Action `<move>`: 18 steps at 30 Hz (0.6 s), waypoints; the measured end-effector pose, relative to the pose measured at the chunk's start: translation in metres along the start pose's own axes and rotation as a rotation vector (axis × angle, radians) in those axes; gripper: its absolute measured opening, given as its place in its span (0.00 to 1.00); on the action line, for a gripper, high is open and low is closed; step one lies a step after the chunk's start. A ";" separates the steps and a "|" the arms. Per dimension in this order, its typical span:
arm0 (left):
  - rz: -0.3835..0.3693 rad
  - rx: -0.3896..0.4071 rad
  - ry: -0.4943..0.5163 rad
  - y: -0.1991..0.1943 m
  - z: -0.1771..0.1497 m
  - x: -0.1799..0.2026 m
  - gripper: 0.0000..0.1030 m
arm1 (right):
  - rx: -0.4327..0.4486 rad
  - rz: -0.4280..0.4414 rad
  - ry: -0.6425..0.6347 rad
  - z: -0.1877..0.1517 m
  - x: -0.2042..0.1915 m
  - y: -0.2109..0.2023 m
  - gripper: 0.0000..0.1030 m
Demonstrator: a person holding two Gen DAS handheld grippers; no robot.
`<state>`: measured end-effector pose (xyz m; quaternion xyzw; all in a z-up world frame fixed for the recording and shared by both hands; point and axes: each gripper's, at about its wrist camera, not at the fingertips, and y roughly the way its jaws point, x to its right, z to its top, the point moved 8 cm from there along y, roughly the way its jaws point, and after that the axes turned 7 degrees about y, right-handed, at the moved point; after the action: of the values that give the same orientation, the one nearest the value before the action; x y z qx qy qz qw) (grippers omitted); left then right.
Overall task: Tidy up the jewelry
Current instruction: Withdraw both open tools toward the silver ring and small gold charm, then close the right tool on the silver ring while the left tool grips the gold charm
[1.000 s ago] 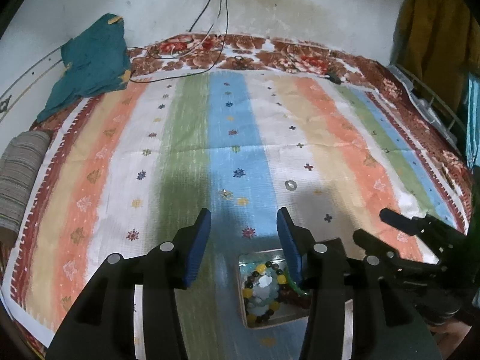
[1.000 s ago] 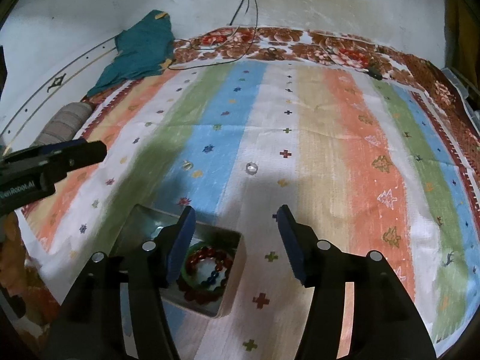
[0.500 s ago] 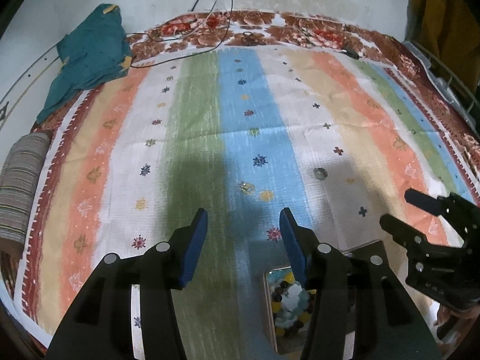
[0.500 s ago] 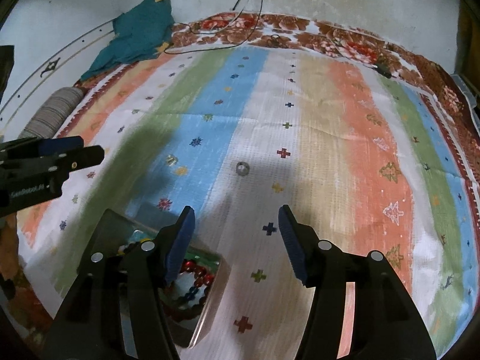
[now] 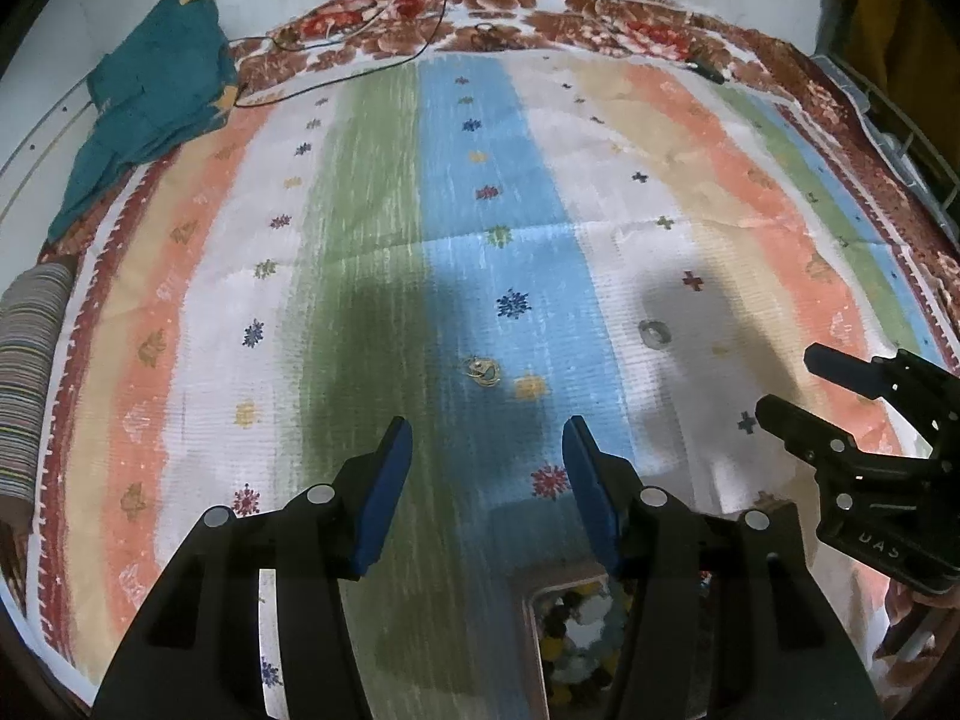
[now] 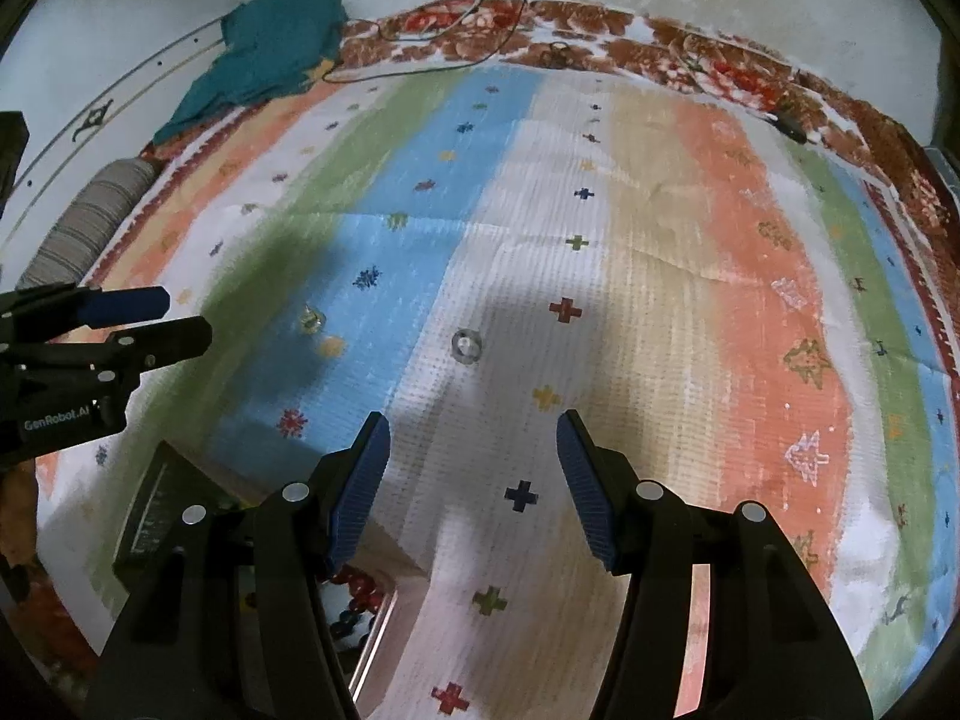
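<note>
Ahead of the wide-open, empty left gripper [image 5: 486, 468] lies a gold earring [image 5: 482, 370], a silver ring [image 6: 467, 345] ahead of the equally open, empty right gripper [image 6: 471, 462]; both are small and flat, likely to slip or snag the bedsheet [image 5: 372, 228].

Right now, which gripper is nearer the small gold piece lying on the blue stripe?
Left. The left gripper points almost straight at the gold piece, just ahead of its open fingertips. The right gripper aims at the silver ring, well off to that piece's right.

"GenRobot.AI" on the left gripper [image 6: 114, 330] body; "DAS" on the right gripper [image 5: 804, 384] body.
</note>
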<state>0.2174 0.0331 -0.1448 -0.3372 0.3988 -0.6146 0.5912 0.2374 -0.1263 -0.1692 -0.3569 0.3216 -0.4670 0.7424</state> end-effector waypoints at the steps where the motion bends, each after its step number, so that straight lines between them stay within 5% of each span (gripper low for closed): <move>1: -0.002 -0.005 -0.002 0.002 0.000 0.000 0.51 | 0.004 0.000 -0.002 0.001 0.000 0.002 0.58; 18: -0.020 -0.056 -0.014 0.037 0.010 -0.009 0.51 | -0.050 0.010 0.013 0.009 0.002 0.040 0.61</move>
<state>0.2443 0.0415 -0.1729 -0.3617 0.4083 -0.6069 0.5780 0.2644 -0.1133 -0.1979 -0.3707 0.3398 -0.4575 0.7333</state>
